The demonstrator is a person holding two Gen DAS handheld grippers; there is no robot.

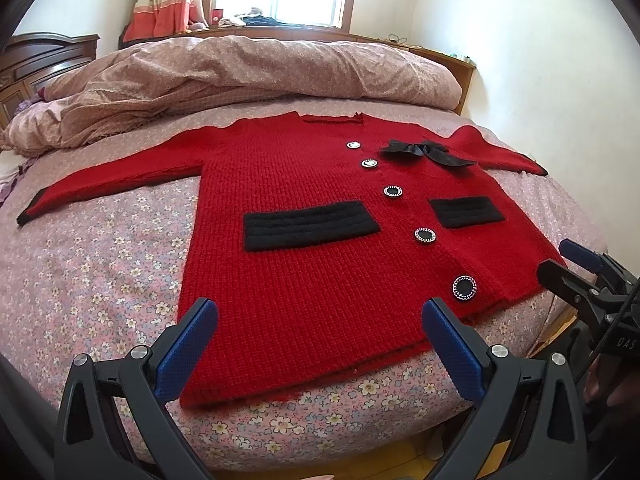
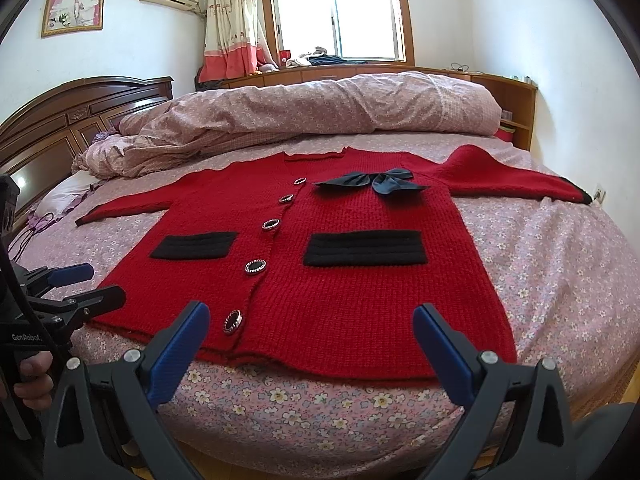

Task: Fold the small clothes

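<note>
Here a red cardigan lies spread flat, front up, on the bed, both sleeves stretched out to the sides. The left gripper hovers over its hem, fingers wide apart and holding nothing, with the lower front panel showing between them. The right gripper hangs likewise above the hem, fingers spread and empty; the lowest of 5 buttons sits just beside its left finger. Beyond both pairs of fingers lie 2 black pockets, then a dark bow near the neckline. Farther still, a rumpled quilt is heaped across the bed.
</note>
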